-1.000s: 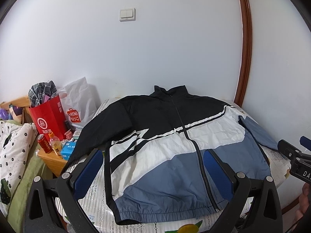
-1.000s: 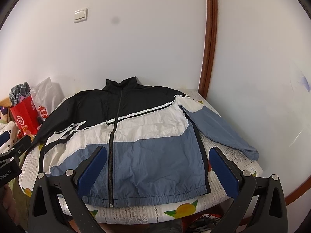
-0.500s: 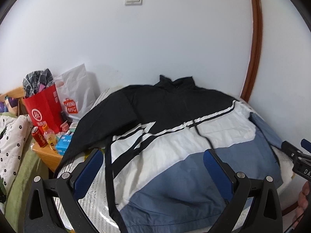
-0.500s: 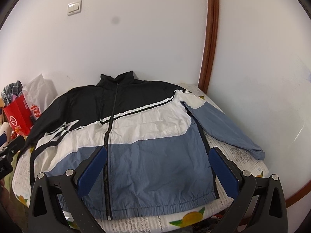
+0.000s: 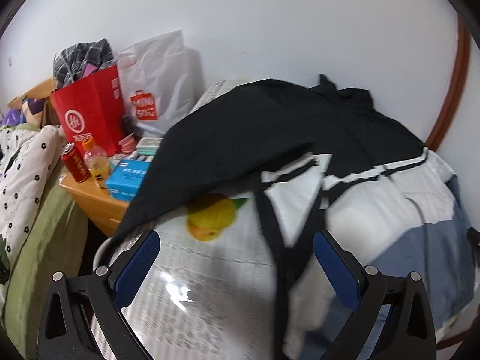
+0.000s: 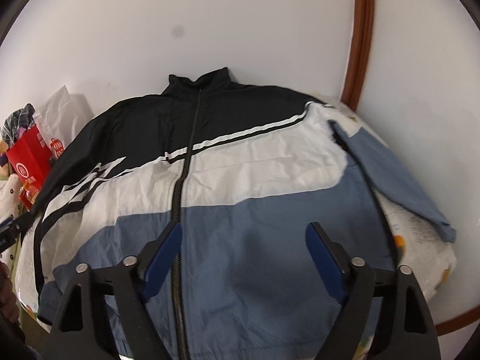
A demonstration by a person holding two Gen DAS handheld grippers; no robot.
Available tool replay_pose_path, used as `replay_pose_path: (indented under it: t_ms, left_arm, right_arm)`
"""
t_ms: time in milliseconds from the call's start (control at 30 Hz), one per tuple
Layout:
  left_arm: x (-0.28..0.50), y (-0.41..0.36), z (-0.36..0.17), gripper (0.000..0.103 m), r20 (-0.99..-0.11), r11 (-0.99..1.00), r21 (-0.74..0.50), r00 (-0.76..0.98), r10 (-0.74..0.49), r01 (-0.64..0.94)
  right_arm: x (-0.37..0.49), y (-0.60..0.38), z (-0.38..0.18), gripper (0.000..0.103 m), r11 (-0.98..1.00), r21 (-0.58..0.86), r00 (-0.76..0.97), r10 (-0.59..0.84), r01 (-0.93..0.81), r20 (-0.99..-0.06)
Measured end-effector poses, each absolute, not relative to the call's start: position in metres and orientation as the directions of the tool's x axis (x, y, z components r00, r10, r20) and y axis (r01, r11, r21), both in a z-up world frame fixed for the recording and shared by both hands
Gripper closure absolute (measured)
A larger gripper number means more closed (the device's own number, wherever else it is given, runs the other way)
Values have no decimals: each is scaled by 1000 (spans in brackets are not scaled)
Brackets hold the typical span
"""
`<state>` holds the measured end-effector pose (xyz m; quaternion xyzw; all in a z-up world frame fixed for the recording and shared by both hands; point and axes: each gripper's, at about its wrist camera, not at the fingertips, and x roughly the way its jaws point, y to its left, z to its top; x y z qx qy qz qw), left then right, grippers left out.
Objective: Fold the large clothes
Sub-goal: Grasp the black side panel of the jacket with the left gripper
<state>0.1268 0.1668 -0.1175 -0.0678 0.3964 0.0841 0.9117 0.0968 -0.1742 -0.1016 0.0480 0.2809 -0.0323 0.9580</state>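
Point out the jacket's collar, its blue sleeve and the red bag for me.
collar (image 6: pixel 199 81): right wrist view, on the black stand-up collar's front.
blue sleeve (image 6: pixel 390 171): right wrist view, mid-length of the sleeve.
red bag (image 5: pixel 90 108): left wrist view, on its front face.

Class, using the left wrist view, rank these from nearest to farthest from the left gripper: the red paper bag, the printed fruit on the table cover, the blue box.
From the left gripper:
1. Printed fruit, just ahead, centre.
2. Blue box, further left on the bedside stand.
3. Red paper bag, far left, behind the box.
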Motion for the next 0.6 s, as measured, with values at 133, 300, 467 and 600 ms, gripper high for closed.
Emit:
replay_pose_path:
  t_ms: [133, 300, 467, 600]
  left_arm:
    - [139, 190, -133, 1, -760, 969, -30, 635, 137, -246]
    - [159, 212, -148, 2, -772, 959, 26, 604, 198, -282]
    - [180, 226, -160, 13, -789, 956, 32, 581, 203, -291]
    - [191, 229, -166, 28, -796, 951, 25, 570, 206, -309]
  right_arm:
    - [115, -171, -106, 21, 994, 73, 826, -30, 85, -563]
    - [134, -172, -103, 21, 995, 16, 812, -75, 103, -579]
    - [144, -186, -98, 21, 992, 15, 805, -91, 123, -586]
    - [154, -196, -100, 21, 989, 13, 779, -109, 149, -617]
